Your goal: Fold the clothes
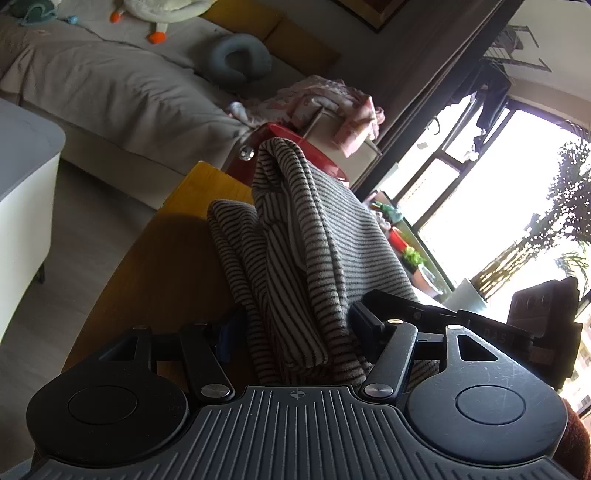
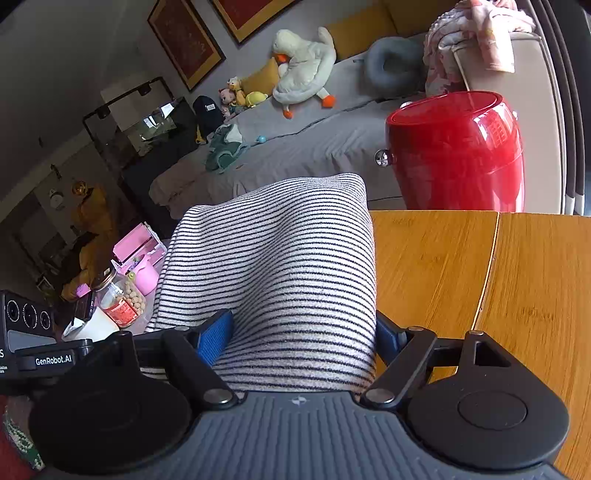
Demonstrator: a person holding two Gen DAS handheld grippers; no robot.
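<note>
A grey garment with thin dark stripes [image 1: 295, 236] is bunched and lifted above the wooden table [image 1: 170, 236]. My left gripper [image 1: 295, 325] is shut on the striped garment, whose folds run up between the blue-padded fingers. In the right wrist view the same striped garment [image 2: 280, 266] drapes over and between the fingers of my right gripper [image 2: 303, 332], which is shut on it. The cloth hides both sets of fingertips. The other gripper's body [image 1: 539, 317] shows at the right of the left wrist view, and at the left edge of the right wrist view [image 2: 29, 332].
A red cylindrical appliance [image 2: 458, 151] stands beyond the wooden table [image 2: 461, 266]. A grey sofa [image 2: 295, 147] holds a plush duck [image 2: 303, 66], a neck pillow [image 2: 391, 62] and pink clothes [image 2: 469, 29]. A jar [image 2: 122, 295] and pink items [image 2: 140, 258] stand left.
</note>
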